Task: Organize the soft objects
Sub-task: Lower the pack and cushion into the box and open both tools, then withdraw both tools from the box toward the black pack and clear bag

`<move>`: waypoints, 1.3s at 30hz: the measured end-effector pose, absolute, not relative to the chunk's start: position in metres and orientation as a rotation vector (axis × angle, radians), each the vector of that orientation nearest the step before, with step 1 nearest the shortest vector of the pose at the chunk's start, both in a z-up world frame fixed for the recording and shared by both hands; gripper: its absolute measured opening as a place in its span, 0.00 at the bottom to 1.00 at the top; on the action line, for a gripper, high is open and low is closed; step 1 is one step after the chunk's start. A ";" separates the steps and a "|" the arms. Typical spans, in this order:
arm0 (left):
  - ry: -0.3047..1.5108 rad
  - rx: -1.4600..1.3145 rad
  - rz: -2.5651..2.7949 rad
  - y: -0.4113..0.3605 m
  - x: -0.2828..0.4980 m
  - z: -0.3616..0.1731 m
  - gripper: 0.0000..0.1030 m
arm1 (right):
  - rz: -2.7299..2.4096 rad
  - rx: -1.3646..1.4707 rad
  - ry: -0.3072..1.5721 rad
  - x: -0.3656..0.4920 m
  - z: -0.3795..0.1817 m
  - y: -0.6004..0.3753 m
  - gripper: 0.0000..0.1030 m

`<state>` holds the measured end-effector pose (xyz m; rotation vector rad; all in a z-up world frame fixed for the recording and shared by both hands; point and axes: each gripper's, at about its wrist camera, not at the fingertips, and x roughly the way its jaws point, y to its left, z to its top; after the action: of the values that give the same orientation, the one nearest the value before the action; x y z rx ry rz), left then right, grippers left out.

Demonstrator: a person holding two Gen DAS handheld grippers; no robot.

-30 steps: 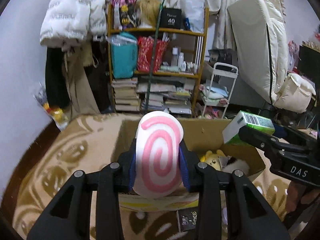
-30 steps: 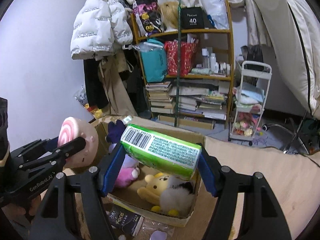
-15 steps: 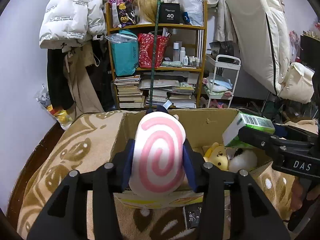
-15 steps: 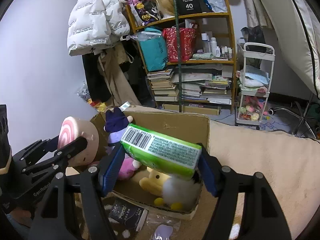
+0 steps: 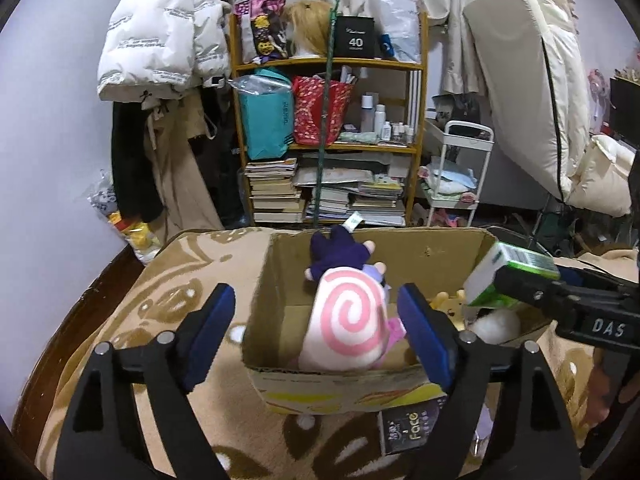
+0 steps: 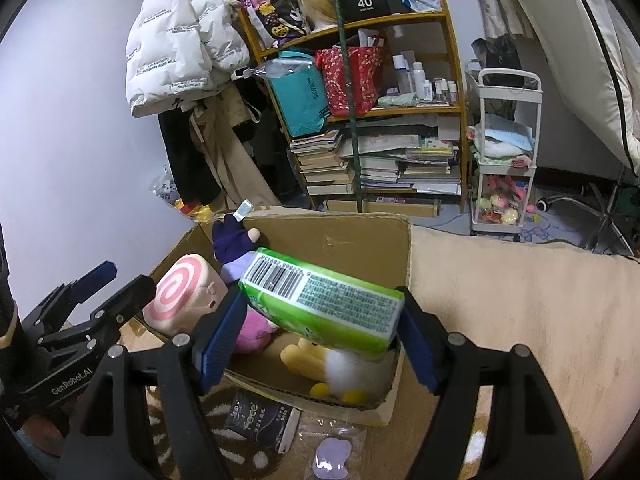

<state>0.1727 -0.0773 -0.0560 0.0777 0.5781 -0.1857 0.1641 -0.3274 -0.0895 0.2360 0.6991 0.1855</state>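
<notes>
Tissue pack [image 6: 326,306], green soft-wrapped, sat crosswise between the right gripper [image 6: 320,336] pads, long axis running left to right, barcode end to the left and tilted slightly up; it hung directly over the right half of the cardboard box [image 6: 360,244]. Jaws there were opening, though the pack still bridged both pads and looked carried. Judged: the coming move turns on that vertical relation, pack above box, nothing between but the toys below, so release should drop it onto them

Swirl plush [image 5: 346,324], a pink-and-white roll-shaped cushion, lay inside the box at its near left, spiral face toward the left gripper [image 5: 316,334]. That gripper's jaws were opening and stood wide on either side of the plush, pads clear of it, not gripping. Right hand was plainly the one nearer the pack

Box contents: purple plush [image 5: 340,256] against the far wall with a tag sticking up, yellow plush [image 6: 304,354] and a white fluffy ball [image 6: 352,368] at the near right, a pink plush [image 6: 254,330] between. All squashy, napped fabric; the pack's film wrap smooth and glossy, likely to slide off fur

Box was corrugated, flaps open, resting on a tan patterned blanket [image 5: 168,288]. A dark sachet [image 6: 260,420] and a clear pouch [image 6: 332,452] lay flat just near of the box
</notes>
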 end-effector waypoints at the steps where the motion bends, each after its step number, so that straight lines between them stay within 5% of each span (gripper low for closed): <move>1: 0.580 0.076 -0.181 -0.076 0.172 -0.056 0.81 | 0.182 0.239 0.703 0.164 -0.089 -0.328 0.77; 6: 0.584 0.064 -0.140 -0.069 0.171 -0.054 0.92 | 0.198 0.270 0.720 0.159 -0.090 -0.329 0.88; 10: 0.593 0.047 -0.137 -0.065 0.167 -0.052 0.92 | 0.185 0.296 0.718 0.154 -0.086 -0.334 0.90; 13: 0.595 0.064 -0.123 -0.064 0.162 -0.048 0.93 | 0.171 0.331 0.714 0.149 -0.080 -0.341 1.00; 39: 0.788 0.081 -0.215 -0.067 0.104 -0.039 0.98 | 0.115 0.200 0.766 0.069 -0.060 -0.335 1.00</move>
<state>0.1037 -0.0672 -0.0395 0.0808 0.7876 -0.2145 0.0687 -0.3349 -0.0604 0.1998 0.7662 0.1145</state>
